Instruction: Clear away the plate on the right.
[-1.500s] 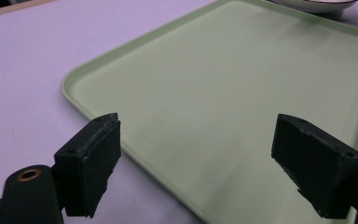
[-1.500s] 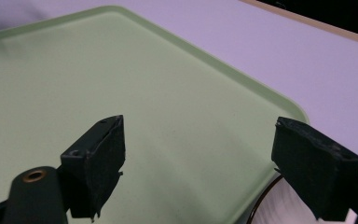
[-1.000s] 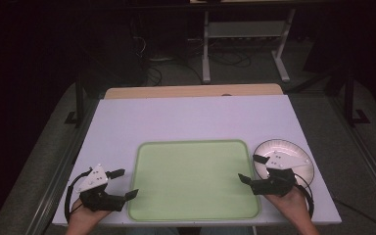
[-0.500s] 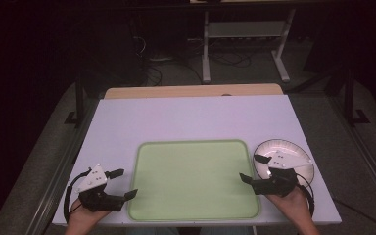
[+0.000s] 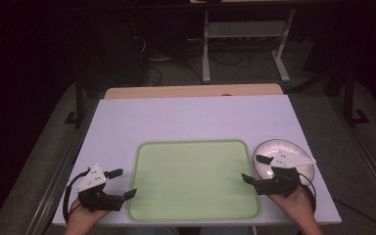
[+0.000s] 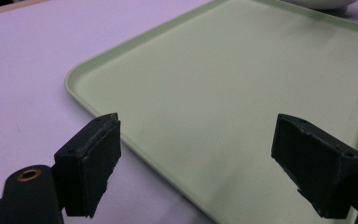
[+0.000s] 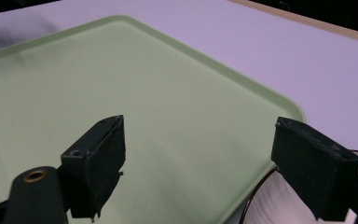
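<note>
jaws on the left gripper [image 5: 121,185] and right gripper [image 5: 254,169] gape wide beside the green tray [image 5: 194,178] (bare); best to take the plate [image 5: 284,148] by its rim.

A pale green tray [image 5: 193,178] with rounded corners and a low raised rim lies flat and empty on the near middle of the white worktop [image 5: 196,117]. Just beside its right edge sits a round white plate [image 5: 274,149] with a dark rim and fine concentric ridges, also flat on the worktop, close to the near right corner.
</note>
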A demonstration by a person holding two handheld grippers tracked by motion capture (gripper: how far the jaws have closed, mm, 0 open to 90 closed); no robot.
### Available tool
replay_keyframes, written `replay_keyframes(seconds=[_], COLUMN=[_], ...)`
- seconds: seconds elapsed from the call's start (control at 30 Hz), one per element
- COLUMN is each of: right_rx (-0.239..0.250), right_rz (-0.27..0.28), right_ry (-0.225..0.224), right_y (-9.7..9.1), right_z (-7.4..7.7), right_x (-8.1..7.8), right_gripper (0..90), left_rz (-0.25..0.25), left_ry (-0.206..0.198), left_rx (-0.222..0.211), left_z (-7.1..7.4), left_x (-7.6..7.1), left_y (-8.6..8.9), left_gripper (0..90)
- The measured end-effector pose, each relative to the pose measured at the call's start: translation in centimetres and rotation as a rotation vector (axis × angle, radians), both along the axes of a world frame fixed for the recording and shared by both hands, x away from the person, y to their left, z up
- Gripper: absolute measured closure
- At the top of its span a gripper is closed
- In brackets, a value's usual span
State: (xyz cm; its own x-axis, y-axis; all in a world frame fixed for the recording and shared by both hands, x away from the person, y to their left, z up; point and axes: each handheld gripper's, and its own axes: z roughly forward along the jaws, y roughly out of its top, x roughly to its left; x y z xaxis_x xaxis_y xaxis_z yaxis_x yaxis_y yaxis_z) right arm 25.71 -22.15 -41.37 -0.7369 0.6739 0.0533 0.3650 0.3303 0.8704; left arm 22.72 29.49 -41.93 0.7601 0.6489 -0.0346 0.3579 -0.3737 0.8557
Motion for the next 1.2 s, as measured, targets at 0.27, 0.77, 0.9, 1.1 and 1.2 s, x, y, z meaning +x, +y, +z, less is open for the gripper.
replay_keyframes(seconds=[0.27,0.77,0.9,1.1,1.2], right_rx=[0.005,0.004,0.004,0.006,0.007], right_rz=[0.006,0.012,0.01,0.006,0.004], right_ry=[0.007,0.026,0.028,0.034,0.04], right_y=[-0.6,-2.2,-2.6,-3.2,-3.5], right_z=[0.7,1.8,1.9,2.0,2.0], right_x=[-0.2,-0.8,-1.0,-1.2,-1.3], right_gripper=[16.7,16.7,16.7,16.7,16.7], left_rz=[0.003,0.003,0.003,0.005,0.004], left_ry=[0.001,0.0,0.002,0.002,0.003], left_rx=[0.0,0.0,-0.001,-0.001,0.0], left_z=[0.0,0.0,0.0,0.0,-0.1], left_x=[0.0,0.0,0.0,0.0,0.0], left_y=[0.0,0.1,0.1,0.1,0.1], left_gripper=[15.5,15.5,15.5,15.5,15.5])
